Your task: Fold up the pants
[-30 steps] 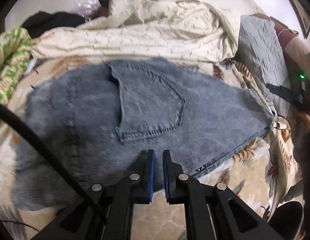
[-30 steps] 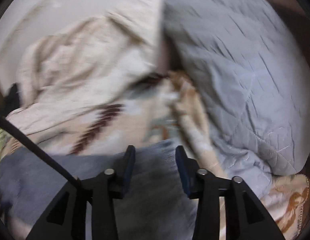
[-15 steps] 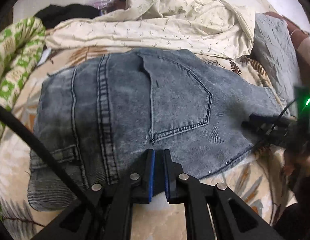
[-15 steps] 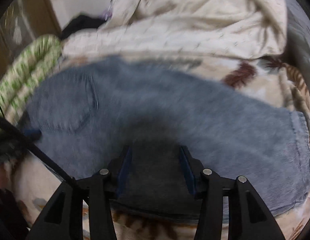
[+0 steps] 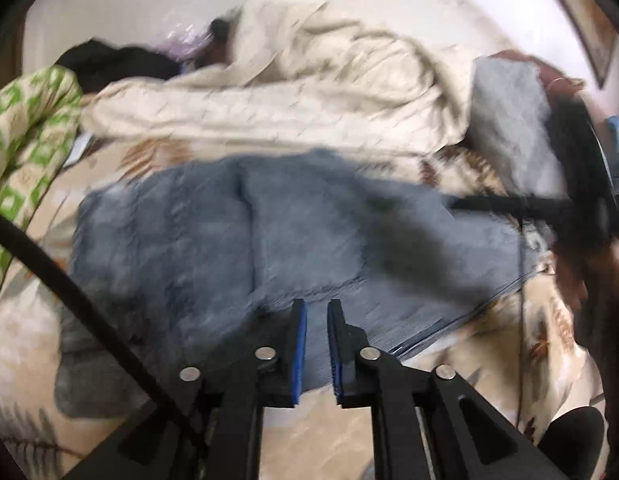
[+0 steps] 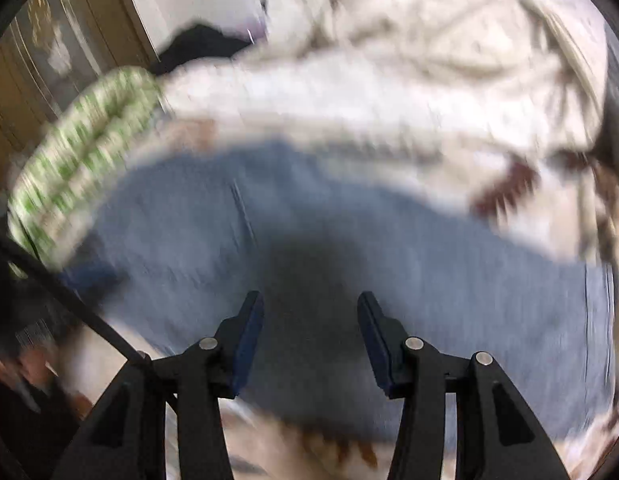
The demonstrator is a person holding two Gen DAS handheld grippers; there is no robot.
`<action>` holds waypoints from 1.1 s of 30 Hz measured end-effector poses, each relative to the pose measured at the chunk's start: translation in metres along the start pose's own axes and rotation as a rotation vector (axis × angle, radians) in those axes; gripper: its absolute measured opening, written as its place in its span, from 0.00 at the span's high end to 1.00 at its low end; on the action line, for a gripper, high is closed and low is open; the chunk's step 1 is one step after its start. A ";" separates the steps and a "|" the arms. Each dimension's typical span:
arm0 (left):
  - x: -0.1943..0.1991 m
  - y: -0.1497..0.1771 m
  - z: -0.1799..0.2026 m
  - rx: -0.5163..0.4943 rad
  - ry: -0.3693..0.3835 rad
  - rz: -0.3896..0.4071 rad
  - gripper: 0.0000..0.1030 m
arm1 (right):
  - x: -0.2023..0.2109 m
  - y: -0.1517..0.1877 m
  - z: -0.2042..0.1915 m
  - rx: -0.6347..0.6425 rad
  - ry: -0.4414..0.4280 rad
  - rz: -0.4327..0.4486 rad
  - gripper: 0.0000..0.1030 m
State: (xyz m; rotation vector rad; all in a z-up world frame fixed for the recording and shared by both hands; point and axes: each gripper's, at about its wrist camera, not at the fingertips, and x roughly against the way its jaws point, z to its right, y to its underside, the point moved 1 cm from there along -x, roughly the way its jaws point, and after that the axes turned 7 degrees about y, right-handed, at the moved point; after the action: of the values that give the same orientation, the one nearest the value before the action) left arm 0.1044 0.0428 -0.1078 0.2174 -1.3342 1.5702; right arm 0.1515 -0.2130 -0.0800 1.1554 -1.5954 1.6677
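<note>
one pair of blue-grey denim jeans (image 5: 277, 240) is lying flat across the leaf-print bedsheet (image 5: 489, 364) of a bed, filling the middle of both wrist views; the pants appear already doubled lengthwise, leg on leg, probably so that a crosswise fold can follow.

the left hand-held gripper (image 5: 316, 344) is hovering over the near edge of the jeans at 6 o'clock. its blue pads have just been opening and are now standing a narrow slit apart; denim is showing through the slit, but the pads are not pressing on it, which suggests a release or a re-grasp at that edge.

the right hand-held gripper (image 6: 309, 340) is pointing down at the jeans (image 6: 429, 280) from above, with its jaws standing at a middling width and nothing between them; its dark shadow is falling on the cloth straight ahead. in the left view it is appearing as a dark blurred bar (image 5: 509, 204) at 3 o'clock, over the leg end, likely positioning to take hold there.

counted: two hand-held grippers and one pair of jeans. also one crumpled cream blanket (image 5: 309, 100) at 12 o'clock, one green-patterned cloth (image 5: 25, 136) at 9 o'clock and one grey quilted pillow (image 5: 509, 120) at 2 o'clock, all pushed to the margins, seemingly to leave folding room. motion blur is hiding finer detail.
</note>
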 end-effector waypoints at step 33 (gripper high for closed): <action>-0.045 0.020 -0.010 0.032 -0.010 -0.141 0.83 | -0.144 -0.124 -0.039 0.117 -0.097 -0.148 0.96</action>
State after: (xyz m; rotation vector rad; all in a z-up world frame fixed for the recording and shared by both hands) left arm 0.1148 0.0285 -0.1547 0.3323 -1.2737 1.4742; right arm 0.3179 -0.1331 -0.1395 1.3974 -1.4463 1.6486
